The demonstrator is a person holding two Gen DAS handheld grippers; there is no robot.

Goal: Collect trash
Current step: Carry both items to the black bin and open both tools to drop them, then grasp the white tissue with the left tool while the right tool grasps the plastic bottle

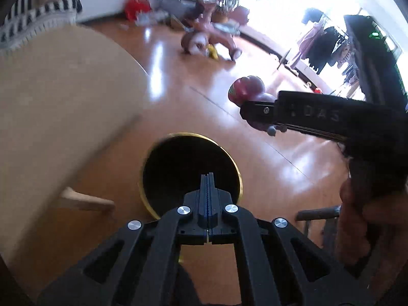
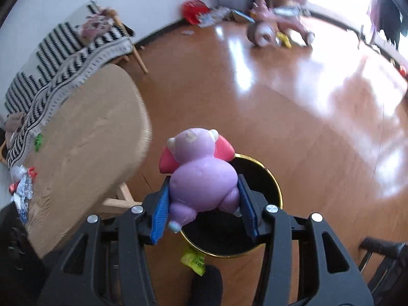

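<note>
My left gripper (image 1: 207, 176) is shut, with nothing between its blue pads, and points down over a black bin with a gold rim (image 1: 193, 135) on the wooden floor. My right gripper (image 2: 203, 178) is shut on a purple toy figure with pink wings (image 2: 201, 173), held above the same bin (image 2: 224, 255). In the left wrist view the right gripper (image 1: 257, 113) and its toy (image 1: 247, 89) hang at the right, with a person's hand (image 1: 357, 216) on the handle. A yellow-green wrapper (image 2: 193, 258) lies on the floor beside the bin. Crumpled wrappers (image 2: 21, 191) lie on the table.
A round light-wood table (image 1: 63, 102) (image 2: 89, 140) stands left of the bin, with a striped cloth (image 2: 63, 51) behind it. A pink tricycle (image 2: 278, 28) and scattered toys sit at the far wall. A dark chair (image 2: 382, 255) is at the right. A dark foot (image 2: 206, 280) is near the bin.
</note>
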